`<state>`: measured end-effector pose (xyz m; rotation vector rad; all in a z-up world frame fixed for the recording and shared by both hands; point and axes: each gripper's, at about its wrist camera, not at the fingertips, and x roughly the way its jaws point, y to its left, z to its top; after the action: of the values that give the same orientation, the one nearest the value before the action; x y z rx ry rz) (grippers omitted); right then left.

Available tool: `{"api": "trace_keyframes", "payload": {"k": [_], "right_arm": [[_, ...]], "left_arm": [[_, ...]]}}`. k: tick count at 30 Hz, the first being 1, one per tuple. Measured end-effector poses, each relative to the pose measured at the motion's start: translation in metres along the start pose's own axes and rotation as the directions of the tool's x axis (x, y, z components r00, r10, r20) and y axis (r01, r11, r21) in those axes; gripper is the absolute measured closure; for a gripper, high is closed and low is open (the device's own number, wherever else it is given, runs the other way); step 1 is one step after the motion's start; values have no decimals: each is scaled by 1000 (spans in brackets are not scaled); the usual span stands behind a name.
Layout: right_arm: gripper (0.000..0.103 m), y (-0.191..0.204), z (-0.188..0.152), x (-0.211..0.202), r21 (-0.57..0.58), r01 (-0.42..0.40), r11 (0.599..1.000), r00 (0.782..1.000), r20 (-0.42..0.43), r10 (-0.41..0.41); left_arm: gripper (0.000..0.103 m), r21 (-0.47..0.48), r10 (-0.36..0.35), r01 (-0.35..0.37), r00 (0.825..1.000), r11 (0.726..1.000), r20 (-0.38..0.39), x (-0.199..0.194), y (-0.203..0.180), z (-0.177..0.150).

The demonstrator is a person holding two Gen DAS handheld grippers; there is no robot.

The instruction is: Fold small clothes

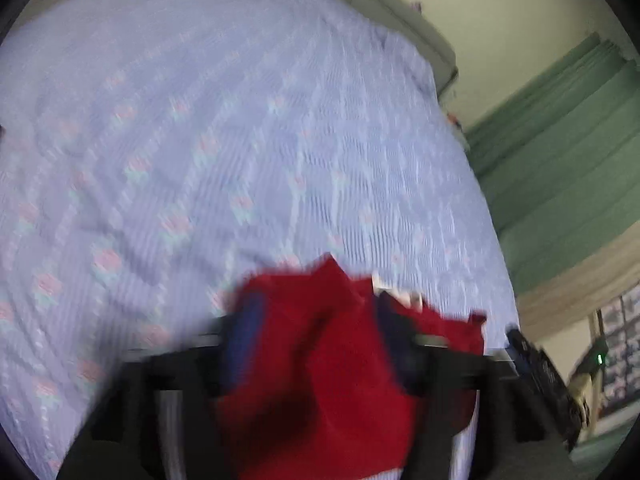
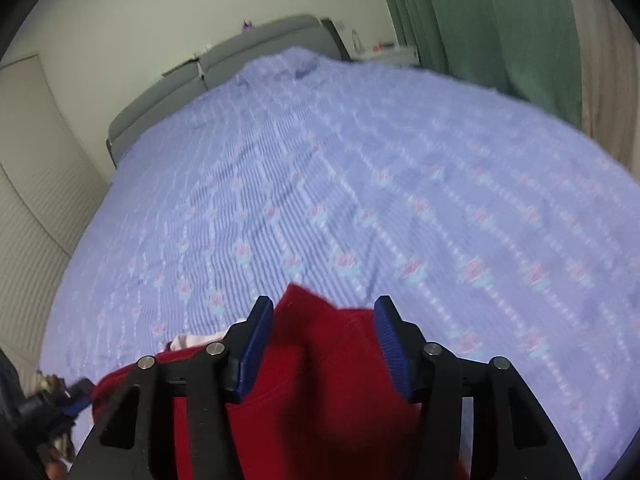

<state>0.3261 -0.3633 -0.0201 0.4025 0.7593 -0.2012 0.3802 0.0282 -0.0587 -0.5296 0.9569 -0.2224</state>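
Observation:
A small red garment [image 1: 320, 352] with a white inner label [image 1: 400, 292] hangs between both grippers above a bed. In the blurred left wrist view my left gripper [image 1: 316, 320] has the red cloth bunched between its blue pads [image 1: 244, 328]. In the right wrist view my right gripper [image 2: 324, 320] has the same red garment [image 2: 320, 380] between its blue pads [image 2: 390, 344]; the jaws stand fairly wide with cloth filling the gap. The other gripper shows at the far left [image 2: 56, 404], with the garment stretching toward it.
The bed [image 2: 360, 184] is covered with a lilac floral bedspread. A grey headboard [image 2: 240, 52] stands at the far end. Green curtains [image 2: 480, 20] hang at the right. A white louvred wardrobe [image 2: 32, 200] is on the left.

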Motion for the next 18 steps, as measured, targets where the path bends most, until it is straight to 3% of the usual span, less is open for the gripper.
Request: {"api": "trace_keyframes", "payload": {"k": [3,7,9,12,18], "right_arm": [[50,-4,1,-20,-35,2,999,1000,31,-1],[49,-2,-12,-38,-173,36,984,997,68,-25],[49,-1,-18,-38,-221,32,975,998,65,-18],[49,-5,-21,-23,-237,20,971,1000,17,-16],[49,-10,-24,8,-244,-24,970,997,-80,5]], "left_arm": [[31,103,56,-62,997,993,60,-20,-6,1],[31,353,136,-157,987,923,82,-26,-19,-25],[31,383,134,-145,989,912,54,-20,-16,-33],[32,361,98,-81,995,929,-28,-3,-5,-34],[37,388,109,-74,992,919,-70,24,-7,-30]]}}
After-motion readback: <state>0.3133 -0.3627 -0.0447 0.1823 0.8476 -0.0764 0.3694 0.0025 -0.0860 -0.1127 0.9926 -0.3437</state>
